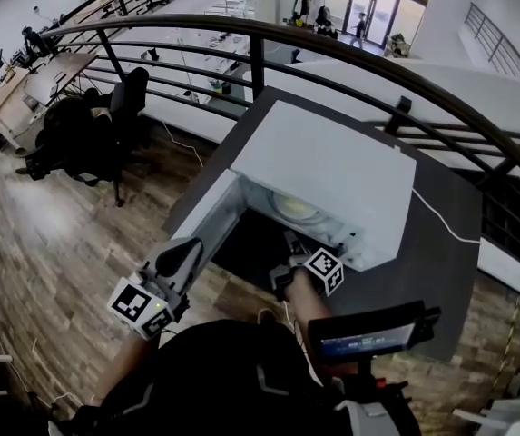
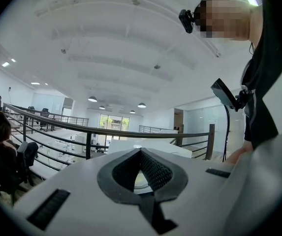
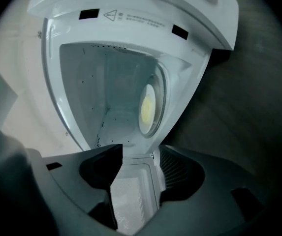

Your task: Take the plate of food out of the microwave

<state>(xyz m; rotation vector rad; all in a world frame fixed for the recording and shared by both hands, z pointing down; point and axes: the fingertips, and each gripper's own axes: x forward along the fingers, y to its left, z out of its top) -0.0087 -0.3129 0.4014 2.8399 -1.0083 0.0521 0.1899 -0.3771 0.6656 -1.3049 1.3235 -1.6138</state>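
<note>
Head view: the microwave (image 1: 332, 166) has its door (image 1: 207, 218) open, so that part is done. The plate (image 1: 296, 207) of yellow food sits inside, so taking it out is all left to do. Your right tongs (image 1: 296, 248) are at the opening, near the plate but not on it. Your left tongs (image 1: 187, 251) are off to the left by the door, well away from the plate.

Left gripper view: the tips of these tongs meet. They hold nothing.

Right gripper view: these jaws stand wide apart and are empty. The plate is straight ahead, deep inside, past the tips. I think you must reach in more before you can close on its rim.
</note>
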